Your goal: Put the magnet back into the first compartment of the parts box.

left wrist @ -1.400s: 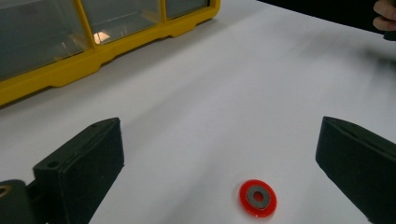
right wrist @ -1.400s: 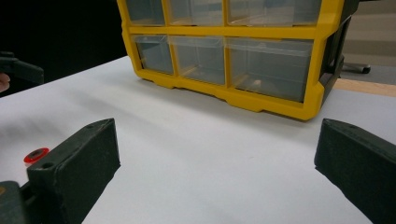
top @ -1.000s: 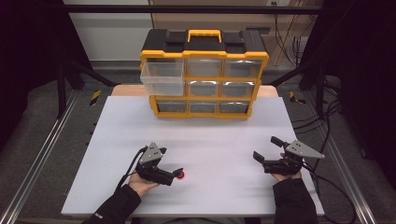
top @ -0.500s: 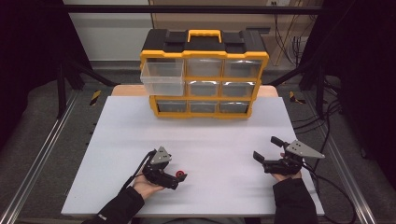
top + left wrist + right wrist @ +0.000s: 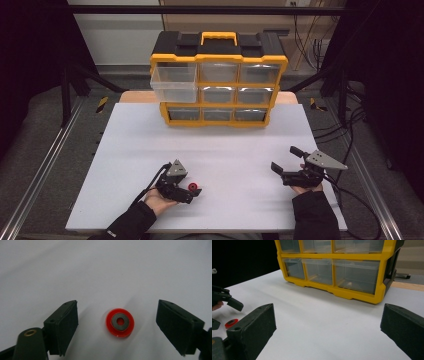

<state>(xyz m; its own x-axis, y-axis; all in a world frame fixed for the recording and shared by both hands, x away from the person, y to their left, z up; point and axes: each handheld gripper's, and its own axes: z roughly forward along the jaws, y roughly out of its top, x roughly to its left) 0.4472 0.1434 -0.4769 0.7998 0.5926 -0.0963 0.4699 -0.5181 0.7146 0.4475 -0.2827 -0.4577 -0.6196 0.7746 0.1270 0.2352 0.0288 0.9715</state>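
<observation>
The red disc [image 5: 119,322] lies flat on the white table [image 5: 225,150], well in front of the yellow drawer organizer [image 5: 218,80] and toward its left side. It is a small round piece of red plastic with a dark metal ring set in its middle, which has a hole through it; it looks like a small wheel or a magnet holder, but I cannot tell which. In the left gripper view it sits between the two black fingers [image 5: 62,326] of the left gripper [image 5: 192,191], touching neither of them. These fingers have just been closing around it, but there is a gap on each side, so nothing is gripped yet.

I judge the disc to be very light and stiff, and not fragile. Its plastic rim is probably smooth, so it may slip or flip up if the pads meet it unevenly. Because it is thin and low, the fingers must come down almost to the table and press on two opposite points of the rim, with the disc centred between them. A light, even squeeze should be enough.

The right gripper [image 5: 285,165] rests in the person's hand in front of the organizer's right side, well apart from the disc, with its fingers [image 5: 252,327] wide apart and empty. One clear drawer [image 5: 175,84] at the organizer's upper left stands pulled out.
</observation>
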